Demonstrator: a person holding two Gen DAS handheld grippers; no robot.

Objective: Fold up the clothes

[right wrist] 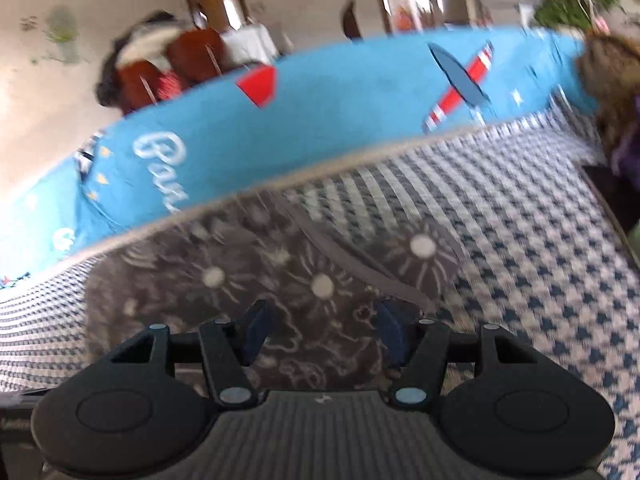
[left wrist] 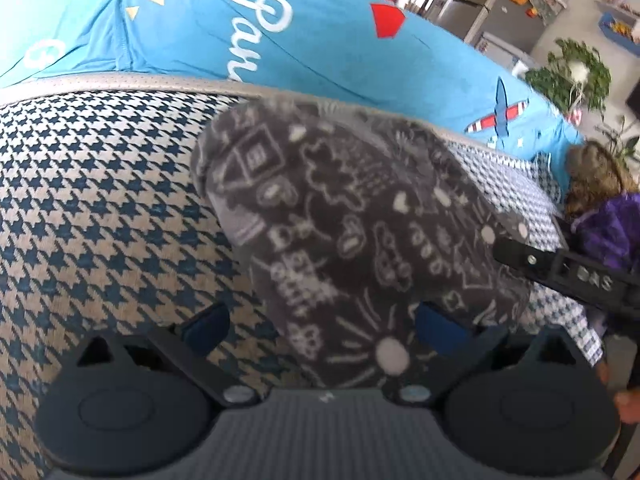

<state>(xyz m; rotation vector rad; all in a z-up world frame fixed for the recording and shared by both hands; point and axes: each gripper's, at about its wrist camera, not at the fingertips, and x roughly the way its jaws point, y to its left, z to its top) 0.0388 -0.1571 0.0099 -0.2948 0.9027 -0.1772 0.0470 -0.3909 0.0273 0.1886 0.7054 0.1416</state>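
Here the grey printed garment is lying under the released right tool; left tool also unclenched; motion blur is obscuring its edges.

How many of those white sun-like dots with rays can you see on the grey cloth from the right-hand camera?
3 on the grey cloth: one left, one in the middle, one upper right past the fold. The picture is blurred and the cloth is folded, so more may be hidden.
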